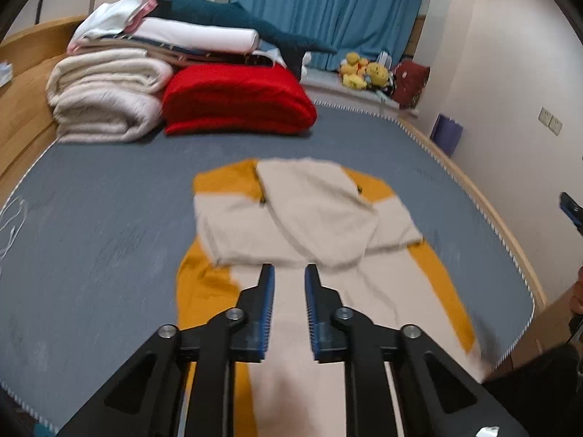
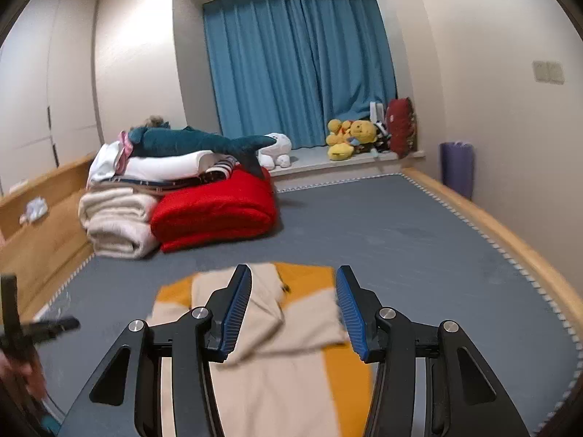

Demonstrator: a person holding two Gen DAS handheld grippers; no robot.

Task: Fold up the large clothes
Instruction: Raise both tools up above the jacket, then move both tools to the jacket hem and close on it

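A cream and mustard-yellow garment [image 1: 302, 215] lies flat on the grey bed cover [image 1: 109, 200], its sleeves folded in over the chest. My left gripper [image 1: 289, 273] hovers over its lower half, jaws apart and empty. In the right wrist view the same garment [image 2: 277, 364] lies under my right gripper [image 2: 293, 284], which is wide open and empty above it. The left gripper's handle [image 2: 22, 331] shows at the left edge of the right wrist view.
A red folded blanket [image 1: 237, 98] and a cream folded blanket [image 1: 105, 98] stand at the far left of the bed, with a pile of linen and a teal plush shark [image 2: 196, 142] on top. Wooden bed rail [image 2: 510, 233] runs along the right. Yellow plush toys [image 2: 349, 138] sit by the blue curtain.
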